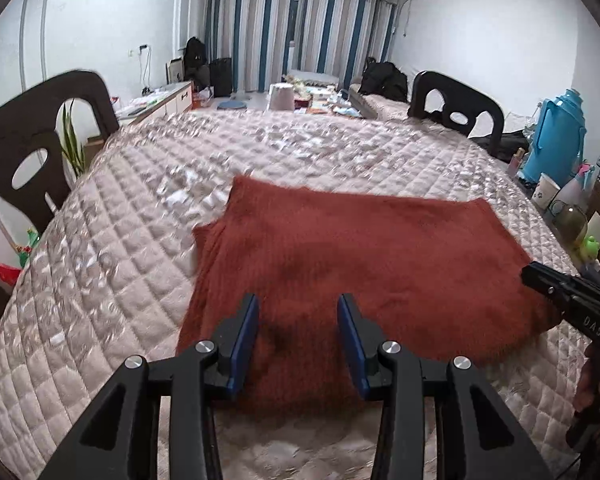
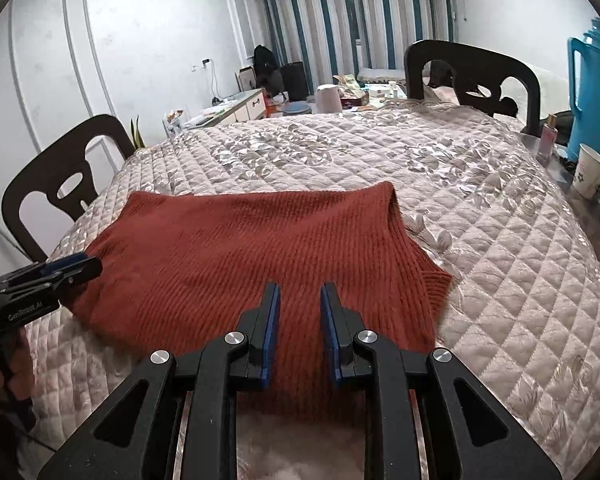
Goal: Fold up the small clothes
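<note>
- The left wrist view alone shows the whole light-blue plastic thermos jug (image 1: 556, 136) with the crowd of cups and bottles beside it at the right edge of the bench; the right wrist view cuts that jug (image 2: 588, 100) at its edge.
- Only the right wrist view makes out a white paper cup with a green print (image 2: 589, 171) and a small pink bottle (image 2: 548, 136) standing near the jug.
- One rust-red ribbed knitted garment (image 1: 360, 256) lies flat on the pale quilted cover of the bench (image 1: 112, 264), near the front edge, folded into a rough rectangle.
- Its long axis runs from side to side across both views; a ribbed cuff or hem (image 2: 436, 284) sticks out at its right end in the right wrist view.
- Two dark wooden chairs with cut-out backs stand at the bench: one at the left (image 1: 32, 136), one at the far right (image 1: 456, 108).
- Two claws are in sight. The left claw (image 1: 298, 304) hangs over the near part of the garment (image 2: 240, 256), its blue pads apart with nothing between them: released.
- The right claw (image 2: 300, 292) hangs likewise over the garment's near edge, its pads closer together yet with a clear gap and no cloth pinched: released.
- Each view catches the other claw at its side edge, at the garment's end.
</note>
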### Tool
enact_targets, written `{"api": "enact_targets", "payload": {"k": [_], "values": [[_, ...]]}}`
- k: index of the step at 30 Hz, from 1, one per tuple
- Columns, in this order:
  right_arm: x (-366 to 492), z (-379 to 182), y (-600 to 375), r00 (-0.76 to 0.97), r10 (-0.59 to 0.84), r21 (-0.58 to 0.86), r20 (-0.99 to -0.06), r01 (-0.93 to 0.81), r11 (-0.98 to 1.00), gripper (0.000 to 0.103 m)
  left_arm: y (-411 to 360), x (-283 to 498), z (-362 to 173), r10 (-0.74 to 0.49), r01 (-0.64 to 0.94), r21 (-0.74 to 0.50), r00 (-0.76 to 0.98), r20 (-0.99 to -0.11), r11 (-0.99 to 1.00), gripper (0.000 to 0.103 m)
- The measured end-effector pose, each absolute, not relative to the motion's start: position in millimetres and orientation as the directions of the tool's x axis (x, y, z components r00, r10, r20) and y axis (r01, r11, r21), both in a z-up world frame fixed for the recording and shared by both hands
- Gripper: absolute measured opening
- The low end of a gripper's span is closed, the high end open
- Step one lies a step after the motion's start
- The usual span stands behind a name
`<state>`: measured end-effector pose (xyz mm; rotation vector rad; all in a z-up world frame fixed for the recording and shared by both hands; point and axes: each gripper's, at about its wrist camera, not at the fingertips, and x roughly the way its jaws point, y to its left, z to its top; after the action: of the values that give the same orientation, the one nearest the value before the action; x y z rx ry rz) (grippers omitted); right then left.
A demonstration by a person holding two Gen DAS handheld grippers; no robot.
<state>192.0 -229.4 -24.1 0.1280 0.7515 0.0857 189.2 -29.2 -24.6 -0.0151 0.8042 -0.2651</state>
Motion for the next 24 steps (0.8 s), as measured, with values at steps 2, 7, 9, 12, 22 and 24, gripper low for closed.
{"api": "enact_targets", "payload": {"k": [2, 7, 9, 12, 22, 24], "values": [[195, -32, -237, 0.709, 0.101, 0.141, -0.698, -0.002, 0.990, 0.021, -26, 191, -31, -0.246, 0.221, -0.130, 0.651, -0.718, 0.966, 0.044], [192, -28, -242, 0.708, 0.111, 0.165, -0.697, 0.007, 0.986, 0.021, -24, 183, -28, -0.256, 0.225, -0.140, 0.653, -0.712, 0.964, 0.045], [188, -24, -236, 0.715, 0.117, 0.157, -0.690, -0.010, 0.988, 0.021, -22, 178, -27, -0.256, 0.225, -0.141, 0.653, -0.713, 0.964, 0.045], [181, -18, -226, 0.723, 0.138, 0.156, -0.677, -0.042, 0.987, 0.021, -18, 171, -25, -0.257, 0.218, -0.148, 0.655, -0.711, 0.965, 0.045], [176, -16, -176, 0.699, 0.247, 0.140, -0.671, -0.208, 0.968, 0.021, 12, 149, -52, -0.424, 0.170, -0.400, 0.546, -0.722, 0.901, 0.047], [180, -18, -167, 0.692, 0.251, 0.126, -0.677, -0.227, 0.966, 0.021, 16, 149, -55, -0.443, 0.155, -0.436, 0.556, -0.703, 0.887, 0.048]]}}
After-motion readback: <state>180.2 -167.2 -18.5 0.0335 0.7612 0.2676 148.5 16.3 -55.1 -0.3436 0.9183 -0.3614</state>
